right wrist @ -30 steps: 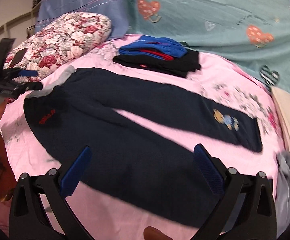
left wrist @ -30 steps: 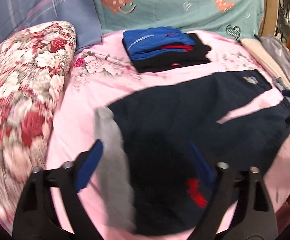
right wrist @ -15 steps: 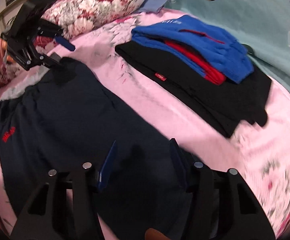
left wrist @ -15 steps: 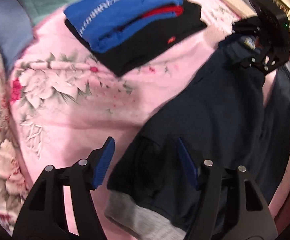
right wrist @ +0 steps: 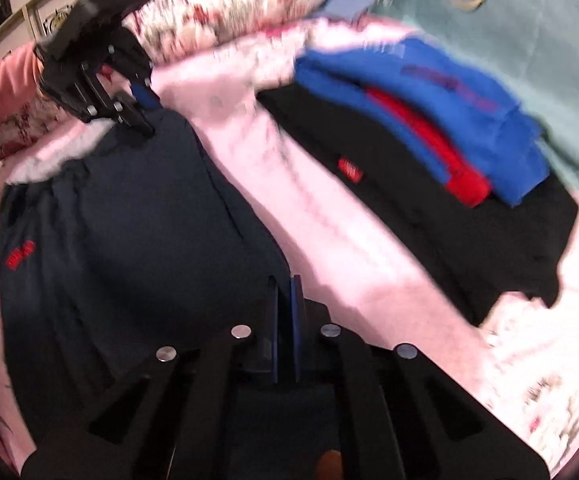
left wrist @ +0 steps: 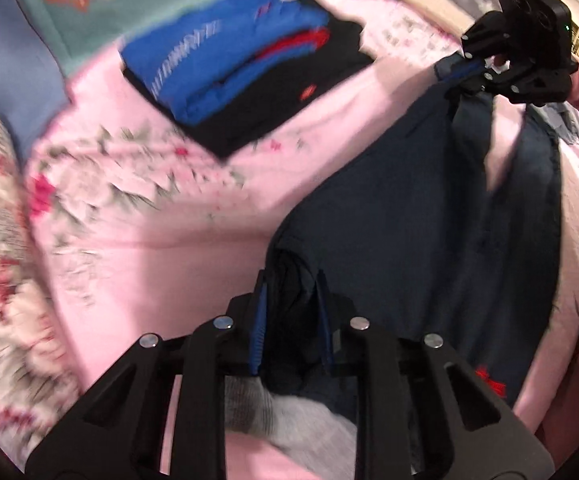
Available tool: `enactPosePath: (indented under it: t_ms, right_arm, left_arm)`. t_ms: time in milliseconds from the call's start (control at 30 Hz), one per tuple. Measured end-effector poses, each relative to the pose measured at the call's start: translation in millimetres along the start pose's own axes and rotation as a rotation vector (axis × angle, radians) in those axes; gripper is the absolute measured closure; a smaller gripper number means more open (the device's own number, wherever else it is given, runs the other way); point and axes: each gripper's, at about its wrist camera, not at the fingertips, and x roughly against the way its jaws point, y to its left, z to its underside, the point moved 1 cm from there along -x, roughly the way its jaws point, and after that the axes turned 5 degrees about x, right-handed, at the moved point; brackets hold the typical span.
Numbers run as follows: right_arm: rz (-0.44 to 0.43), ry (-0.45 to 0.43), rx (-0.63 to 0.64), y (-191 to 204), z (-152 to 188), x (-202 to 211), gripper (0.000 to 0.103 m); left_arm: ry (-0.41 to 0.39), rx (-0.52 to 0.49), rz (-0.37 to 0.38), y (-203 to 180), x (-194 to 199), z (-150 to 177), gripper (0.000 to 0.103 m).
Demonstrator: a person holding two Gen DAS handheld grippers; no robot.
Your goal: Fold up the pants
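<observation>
Gripping pants edges, both tools leave pink bedsheet open alongside.

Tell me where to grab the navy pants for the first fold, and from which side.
Grip the navy pants at both ends of the far leg's outer edge, coming from above: the left gripper is shut on the corner by the grey waistband, the right gripper on the cuff. Flat, spread cloth favours edge pinches.

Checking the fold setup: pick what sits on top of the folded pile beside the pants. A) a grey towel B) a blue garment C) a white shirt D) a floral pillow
B: a blue garment tops the pile, with red and black layers under it.
</observation>
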Motion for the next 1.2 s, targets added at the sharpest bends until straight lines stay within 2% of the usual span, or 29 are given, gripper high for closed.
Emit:
enactPosePath:
  t_ms: [100,133,233,300,433,533,667,700,767,800,833,900,967,1000,1033,1100,1133,1167,1200]
  right_arm:
    - [0.054,-0.06,0.062,42.1,-0.8,52.2,0.098]
    - [0.071,-0.077,0.091,60.7,2.2,72.5,0.098]
    - [0.112,-0.092,0.176,112.3,10.7,98.7,0.098]
    - [0.127,-0.079,0.249,156.6,27.7,108.3,0.098]
    - [0.121,-0.027,0.318,217.9,65.0,95.8,0.098]
    - [0.106,0.027,0.324,245.0,88.9,59.9,0.098]
    - [0.125,0.055,0.312,261.0,111.4,31.1,0.098]
    - [0.134,0.047,0.304,261.5,112.3,30.4,0.098]
    - [0.131,0.052,0.273,258.5,109.2,34.0,0.095]
    - [0.124,0.055,0.254,256.7,108.0,37.9,0.093]
    - [0.103,0.056,0.232,254.9,107.4,44.0,0.086]
    - [0.032,0.013,0.116,241.5,109.9,69.6,0.076]
    - [0.067,-0.044,-0.024,217.2,111.0,92.5,0.054]
    - [0.111,-0.069,-0.097,200.8,112.8,102.9,0.052]
    - [0.18,-0.102,-0.213,173.0,116.5,118.3,0.052]
    - [0.233,-0.137,-0.386,132.1,125.0,135.6,0.052]
    - [0.257,-0.159,-0.542,98.0,134.2,146.0,0.051]
    - [0.262,-0.164,-0.628,77.1,138.4,148.2,0.05]
    - [0.272,-0.155,-0.749,50.0,143.6,148.5,0.05]
  left_arm:
    - [-0.061,-0.065,-0.055,-38.2,44.1,16.2,0.081]
    - [-0.076,-0.097,-0.075,-58.3,60.6,30.6,0.081]
    - [-0.08,-0.168,-0.106,-100.9,88.7,75.5,0.081]
    - [-0.064,-0.203,-0.127,-124.2,86.9,99.0,0.081]
    - [-0.009,-0.223,-0.154,-155.0,59.8,151.5,0.081]
    - [0.021,-0.199,-0.171,-159.2,37.4,176.0,0.08]
    - [-0.029,-0.136,-0.181,-157.3,30.9,185.2,0.078]
    - [-0.035,-0.123,-0.181,-156.6,34.3,185.9,0.076]
    - [-0.046,-0.103,-0.182,-157.5,45.6,184.5,0.061]
    - [-0.071,-0.085,-0.178,-159.3,56.6,182.6,0.038]
    - [-0.122,-0.068,-0.167,-162.7,70.7,178.4,0.024]
    - [-0.215,-0.041,-0.127,-170.7,91.3,163.4,0.021]
    - [-0.269,0.0,-0.097,-179.1,96.9,141.0,0.019]
    - [-0.283,0.021,-0.041,-184.4,94.6,128.2,0.019]
    - [-0.297,0.045,0.061,-193.1,87.9,111.2,0.019]
    - [-0.297,0.087,0.213,-203.4,69.3,83.8,0.019]
    - [-0.277,0.108,0.284,-209.0,55.6,69.2,0.02]
    - [-0.236,0.131,0.358,-218.6,34.3,50.6,0.02]
    - [-0.196,0.141,0.397,-227.6,14.9,36.5,0.022]
